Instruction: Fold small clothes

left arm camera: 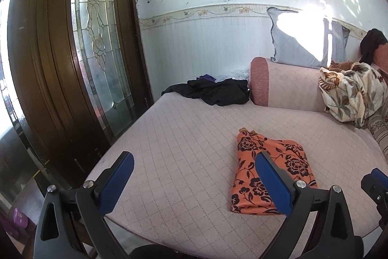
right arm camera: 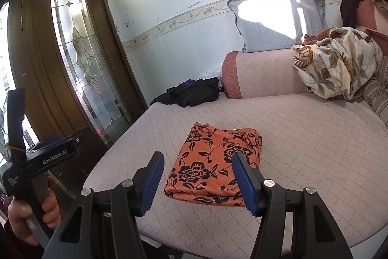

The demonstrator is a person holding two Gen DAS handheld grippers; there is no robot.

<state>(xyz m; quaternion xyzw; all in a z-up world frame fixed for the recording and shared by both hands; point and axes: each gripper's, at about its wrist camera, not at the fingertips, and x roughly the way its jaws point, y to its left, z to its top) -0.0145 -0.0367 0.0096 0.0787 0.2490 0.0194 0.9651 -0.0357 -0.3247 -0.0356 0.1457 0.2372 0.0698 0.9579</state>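
1. The orange cloth (right arm camera: 213, 166) lay folded into a compact rectangle on the sofa seat (right arm camera: 303, 137), dead ahead of the right gripper (right arm camera: 197, 182) at twelve o'clock, apart from both of its blue pads.
2. The right gripper's jaws were released, spread wide either side of the cloth, gripping nothing.
3. The left gripper (left arm camera: 194, 182) hung with jaws released too, empty, the cloth (left arm camera: 271, 171) off at its two o'clock.
4. By my reading this piece looked done; the black clothes (left arm camera: 213, 90) at the far edge, eleven o'clock, looked next.
5. Risk: a low sweep toward that pile could snag the top layer and undo the fold, since the cloth sat right between the grippers and the pile.
6. Risk: the black heap sat at the seat's edge by the door (left arm camera: 97, 40); a clumsy pinch could drag it off.
7. Only the right view showed the left hand (right arm camera: 31, 217) round its handle; the left view caught just a corner of the right gripper at four o'clock.
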